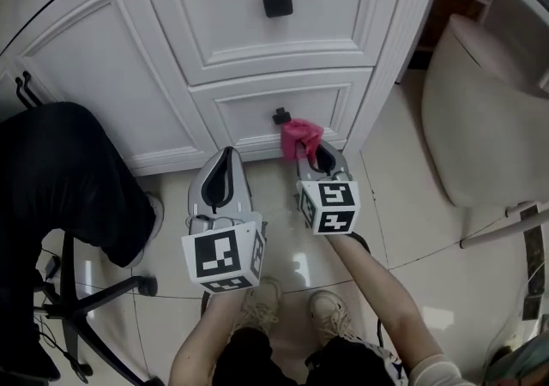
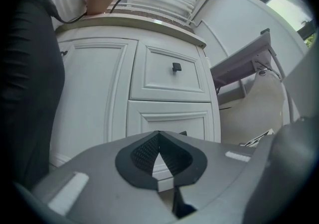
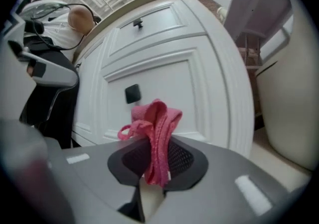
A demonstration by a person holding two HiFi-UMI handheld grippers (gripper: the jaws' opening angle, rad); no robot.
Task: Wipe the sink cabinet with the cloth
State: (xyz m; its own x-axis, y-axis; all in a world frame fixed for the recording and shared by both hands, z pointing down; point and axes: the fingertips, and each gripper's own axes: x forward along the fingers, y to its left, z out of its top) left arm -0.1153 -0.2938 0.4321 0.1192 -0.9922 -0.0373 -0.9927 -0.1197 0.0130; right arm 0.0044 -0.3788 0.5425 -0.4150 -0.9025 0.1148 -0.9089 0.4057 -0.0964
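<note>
My right hand-held gripper (image 1: 316,155) clamped the pink cloth (image 1: 301,136) beside the lower drawer knob (image 1: 280,117); left hand-held gripper (image 1: 226,155) closed, empty.

Both grippers held low, pointing fwd, side by side.
L gripper (image 2: 159,137) jaws together, nothing btwn; R gripper (image 3: 157,154) jaws pinched on pink cloth (image 3: 155,118).

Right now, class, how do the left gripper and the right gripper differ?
The left gripper is shut and empty; the right gripper is shut on the pink cloth. In the head view, the left gripper lies left of the lower drawer's knob, the right gripper right of it. Both point at the white cabinet.
</note>
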